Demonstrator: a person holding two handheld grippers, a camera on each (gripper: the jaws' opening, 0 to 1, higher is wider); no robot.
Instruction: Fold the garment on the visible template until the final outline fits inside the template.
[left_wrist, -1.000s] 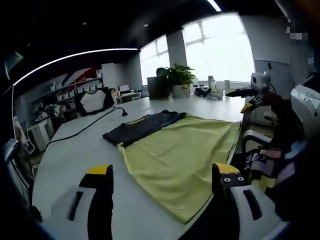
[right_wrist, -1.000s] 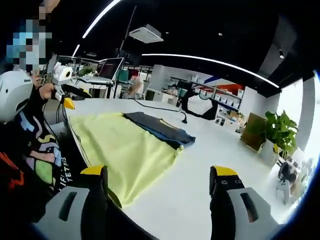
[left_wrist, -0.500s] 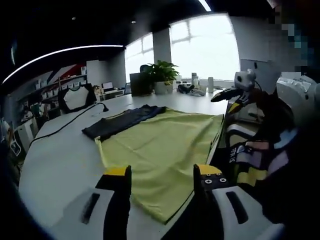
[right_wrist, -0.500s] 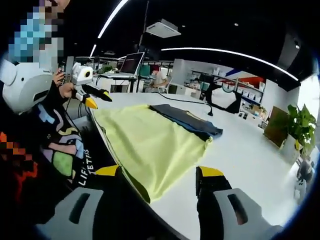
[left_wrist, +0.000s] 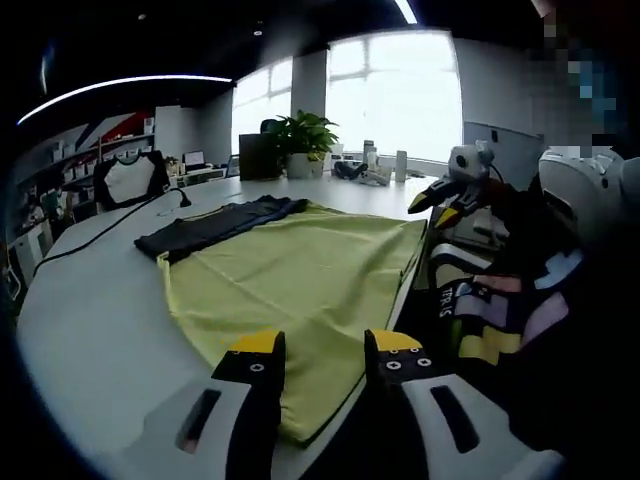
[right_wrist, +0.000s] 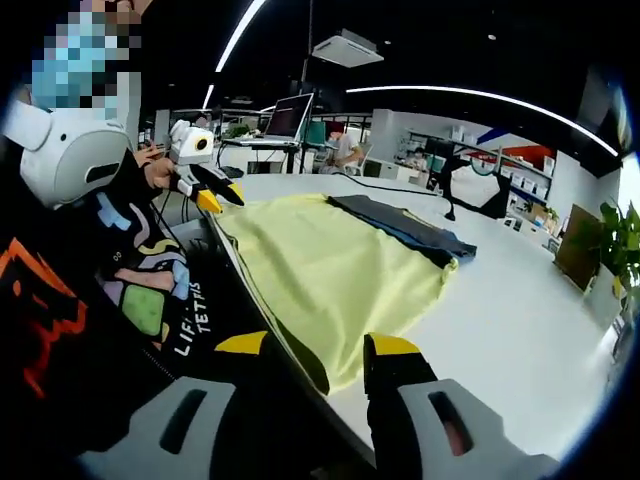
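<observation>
1 yellow garment (left_wrist: 300, 270) lies flat on the white worktop (left_wrist: 90, 310), its long axis along the near edge, with 1 dark garment (left_wrist: 215, 222) at its far side. The left claw (left_wrist: 318, 350), at 6 o'clock, straddles one near corner; the right claw (right_wrist: 316, 352) straddles the other. Both are part open, gripping nothing, about equally near.

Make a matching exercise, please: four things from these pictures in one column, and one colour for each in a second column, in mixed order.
Things:
1. sheet
2. folded garment
3. table
4. potted plant

Colours:
a. white
b. green
c. yellow
d. dark blue

Pairs: 1-c, 2-d, 3-a, 4-b
</observation>
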